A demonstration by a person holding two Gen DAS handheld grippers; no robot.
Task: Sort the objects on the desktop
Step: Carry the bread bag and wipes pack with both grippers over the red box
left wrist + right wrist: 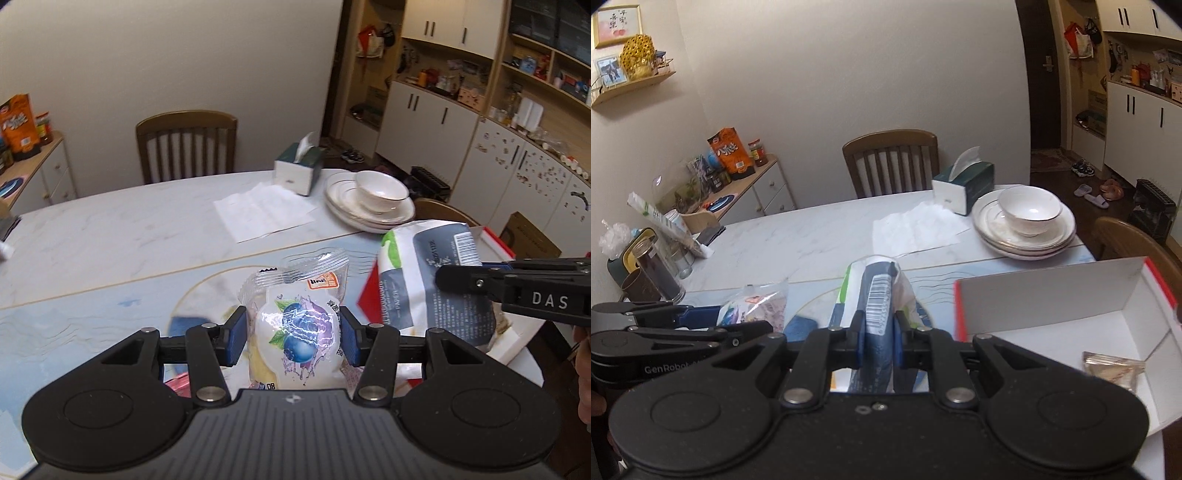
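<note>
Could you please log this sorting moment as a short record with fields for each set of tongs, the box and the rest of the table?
left tongs: shut on blueberry snack packet, held above the table
right tongs: shut on tissue pack with a barcode
box: white inside, red rim, open, on the right; holds one small clear-wrapped snack
table: tissue box, unfolded tissue, bowl on stacked plates
</note>
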